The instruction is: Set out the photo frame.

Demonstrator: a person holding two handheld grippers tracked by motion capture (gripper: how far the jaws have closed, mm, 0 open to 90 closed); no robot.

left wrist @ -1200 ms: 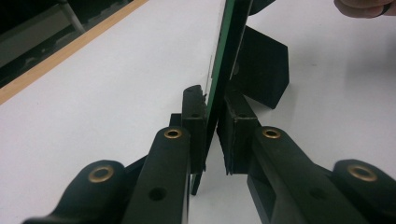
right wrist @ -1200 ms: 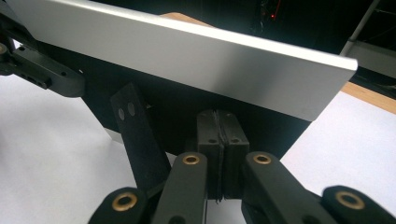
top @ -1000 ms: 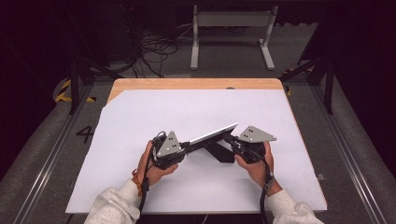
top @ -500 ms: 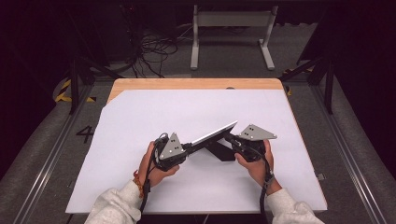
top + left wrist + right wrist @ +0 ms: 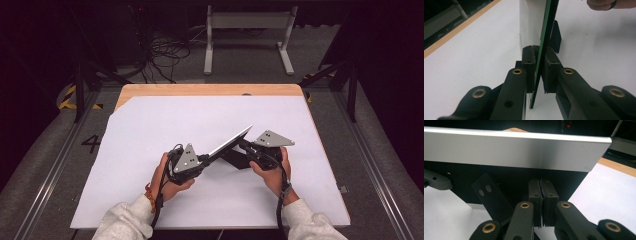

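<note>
Hands came in from the bottom edge of the high view, both in pale sleeves, and met near the middle of the white sheet (image 5: 150, 130) that covered the table (image 5: 210, 89). The left hand (image 5: 167, 181) wrapped the left gripper (image 5: 204, 160) from below and aimed it up and to the right. The right hand (image 5: 272, 172) held the right gripper (image 5: 246, 147) aimed to the left, its grey plate on top. Between the 2 grippers a thin panel (image 5: 231, 143) stood tilted, its near end low at the left gripper and its far end raised by the right one. A black stand (image 5: 239, 159) sat under it on the sheet.

In the left gripper view, the 2 jaws rose from the bottom and clamped the panel (image 5: 541, 50) edge-on, pads pressed to both faces. The panel's edge looked green, and it ran up and away from the pads. A fingertip of the other hand (image 5: 604, 3) showed at the top right.

In the right gripper view, the jaws were drawn together, pads (image 5: 536, 195) nearly touching, right against the panel's dark back. Whether they pinched a part of it could not be told. The panel's silver rim (image 5: 514, 150) ran across the frame above them, and a black bracket (image 5: 491, 195) lay slanted just left of the pads.
</note>
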